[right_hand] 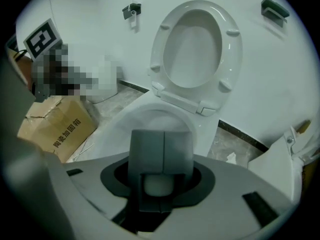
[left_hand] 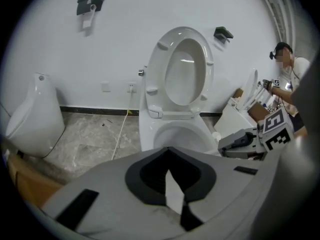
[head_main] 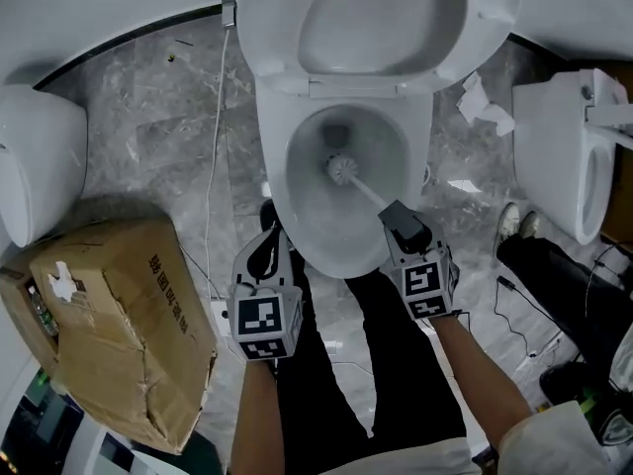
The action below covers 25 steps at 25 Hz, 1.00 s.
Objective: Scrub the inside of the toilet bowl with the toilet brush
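Now, right gripper [head_main: 398, 214] fingers tight on toilet brush [head_main: 345, 170] in toilet bowl [head_main: 280, 191]; left gripper [head_main: 267, 236] fingers together.

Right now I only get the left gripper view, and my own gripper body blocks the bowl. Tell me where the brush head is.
Observer: The toilet brush has its head low inside the toilet bowl, beside the drain.
Operator: Confirm what holds it.
Observer: The right gripper; its fingers are closed on the end of the handle.
Operator: Now place my gripper against the bowl.
Observer: The left gripper hangs outside the bowl, at its front left rim.
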Available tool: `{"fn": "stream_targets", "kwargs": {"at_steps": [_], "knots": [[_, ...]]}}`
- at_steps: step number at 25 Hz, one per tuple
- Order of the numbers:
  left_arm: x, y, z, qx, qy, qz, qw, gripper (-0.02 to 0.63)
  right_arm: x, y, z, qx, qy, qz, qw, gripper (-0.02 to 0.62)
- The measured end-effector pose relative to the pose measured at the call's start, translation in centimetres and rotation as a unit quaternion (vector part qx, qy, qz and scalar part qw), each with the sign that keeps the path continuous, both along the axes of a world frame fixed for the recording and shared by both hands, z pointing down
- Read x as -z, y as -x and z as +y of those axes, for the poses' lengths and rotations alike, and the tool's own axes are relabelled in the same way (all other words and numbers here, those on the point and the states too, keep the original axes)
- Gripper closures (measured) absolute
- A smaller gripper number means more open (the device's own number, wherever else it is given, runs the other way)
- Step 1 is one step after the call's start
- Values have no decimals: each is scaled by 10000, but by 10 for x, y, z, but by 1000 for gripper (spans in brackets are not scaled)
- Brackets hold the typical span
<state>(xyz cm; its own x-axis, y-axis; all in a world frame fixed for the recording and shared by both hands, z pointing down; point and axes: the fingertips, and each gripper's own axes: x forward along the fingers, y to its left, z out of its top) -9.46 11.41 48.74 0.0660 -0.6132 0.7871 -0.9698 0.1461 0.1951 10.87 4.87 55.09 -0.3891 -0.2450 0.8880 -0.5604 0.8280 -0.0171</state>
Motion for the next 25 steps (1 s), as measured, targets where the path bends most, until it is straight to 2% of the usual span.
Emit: {"fn": "stream_targets", "kwargs": {"at_steps": [4, 9, 13, 16, 21, 25], "knots": [[-7, -7, -1, 280, 32, -10, 9996, 581, -11, 1, -17, 188, -109, -92, 9997, 411], [-7, -24, -5, 722, 8, 139, 9973, 581, -23, 0, -15, 727, 95, -72, 9973, 411], [-2, -32, -11, 785, -87, 199, 9967, 581, -33, 5, -9, 945, 435, -97, 9945, 411], [-2, -34, -10, 767, -75, 219, 9968, 581, -37, 14, -2, 1235, 433, -82, 9914, 413], [-1, -37, -5, 631, -29, 152, 9979, 581, -38, 15, -2, 1078, 481, -135, 9929, 414], [0, -37, -3, 779, -43, 213, 9967, 581, -39, 15, -3, 1063, 483, -193, 9930, 414]]}}
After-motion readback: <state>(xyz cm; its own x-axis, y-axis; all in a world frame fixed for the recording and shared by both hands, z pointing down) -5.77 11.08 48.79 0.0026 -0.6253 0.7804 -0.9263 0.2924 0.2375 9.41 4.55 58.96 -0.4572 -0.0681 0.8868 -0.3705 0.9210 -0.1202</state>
